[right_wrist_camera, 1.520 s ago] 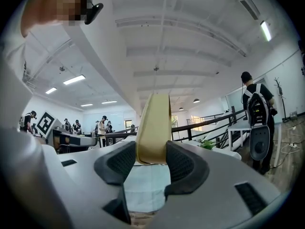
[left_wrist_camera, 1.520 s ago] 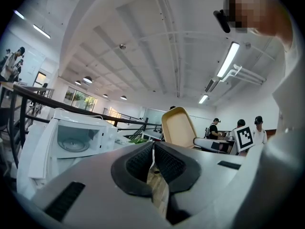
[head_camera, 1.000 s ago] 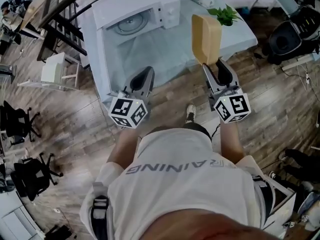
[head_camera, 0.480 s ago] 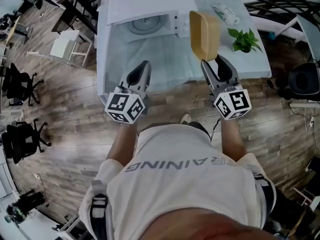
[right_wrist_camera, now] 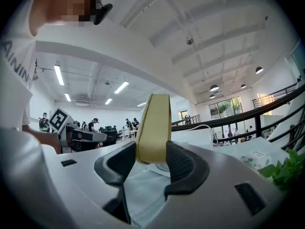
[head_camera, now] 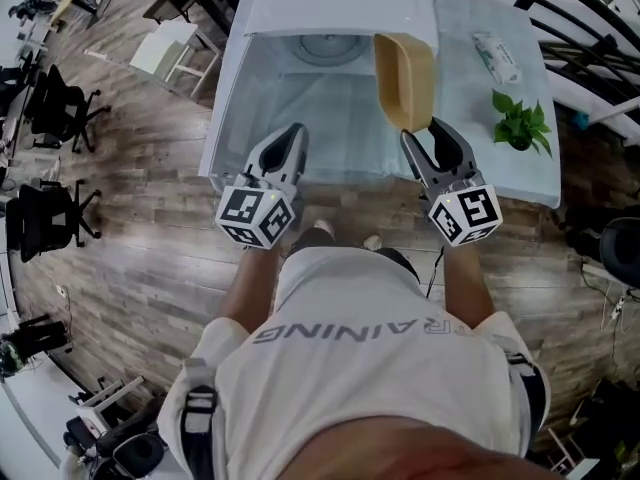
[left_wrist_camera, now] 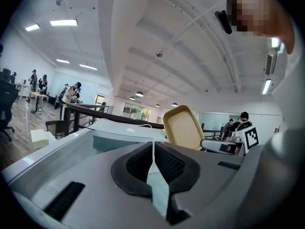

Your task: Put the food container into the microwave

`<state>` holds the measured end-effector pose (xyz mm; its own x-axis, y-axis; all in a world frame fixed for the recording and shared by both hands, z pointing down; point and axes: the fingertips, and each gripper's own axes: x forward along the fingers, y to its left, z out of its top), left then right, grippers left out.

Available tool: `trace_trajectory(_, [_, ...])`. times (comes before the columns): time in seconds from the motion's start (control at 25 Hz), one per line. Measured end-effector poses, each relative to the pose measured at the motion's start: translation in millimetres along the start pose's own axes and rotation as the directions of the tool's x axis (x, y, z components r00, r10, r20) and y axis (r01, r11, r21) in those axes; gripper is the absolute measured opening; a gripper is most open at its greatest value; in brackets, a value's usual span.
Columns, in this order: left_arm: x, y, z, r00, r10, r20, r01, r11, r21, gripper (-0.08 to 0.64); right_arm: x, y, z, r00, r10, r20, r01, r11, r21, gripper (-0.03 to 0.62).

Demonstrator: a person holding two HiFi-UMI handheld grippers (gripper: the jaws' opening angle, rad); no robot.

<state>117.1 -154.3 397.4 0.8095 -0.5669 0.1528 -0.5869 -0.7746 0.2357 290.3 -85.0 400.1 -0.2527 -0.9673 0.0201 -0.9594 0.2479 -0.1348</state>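
A tan food container (head_camera: 405,78) stands on edge in the air, pinched at its near end by my right gripper (head_camera: 424,136), which is shut on it; the right gripper view shows its rim (right_wrist_camera: 153,128) between the pads. It hangs before the white microwave (head_camera: 340,3), whose door (head_camera: 300,108) lies open and whose turntable (head_camera: 325,48) shows inside. My left gripper (head_camera: 288,140) is shut with nothing in it, over the open door; its view shows the jaws closed (left_wrist_camera: 153,152) and the container (left_wrist_camera: 183,128) to the right.
The microwave stands on a pale table (head_camera: 470,98) with a small green plant (head_camera: 520,123) and a white packet (head_camera: 496,56) at the right. Wooden floor (head_camera: 120,218) surrounds it, with office chairs (head_camera: 45,213) at the left. A black railing (left_wrist_camera: 100,116) and people stand far off.
The view has swung so the microwave and table sit squarely ahead and closer. Both grippers have moved forward; the container now hangs right by the microwave's opening.
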Motion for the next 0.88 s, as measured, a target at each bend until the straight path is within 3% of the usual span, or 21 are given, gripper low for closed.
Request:
trace_trajectory(0.32, [10.3, 28.0, 5.2, 1.0, -0.008, 0.005, 0.008, 1.0, -0.015, 0.04, 36.7, 13.4, 5.7, 0.999, 0.034, -0.032, -0.035, 0.999, -0.024, 0.21])
trace_trajectory(0.6, [18.7, 59.8, 12.2, 0.999, -0.031, 0.017, 0.03, 0.999, 0.019, 0.04, 72.7, 30.3, 10.6, 0.999, 0.011, -0.047, -0.014, 0.998, -0.059, 0.21])
trace_trajectory(0.88, [22.0, 71.9, 5.8, 0.997, -0.073, 0.019, 0.073, 0.997, 0.002, 0.04, 89.7, 35.8, -4.6, 0.998, -0.01, -0.066, 0.006, 0.998, -0.066, 0.21])
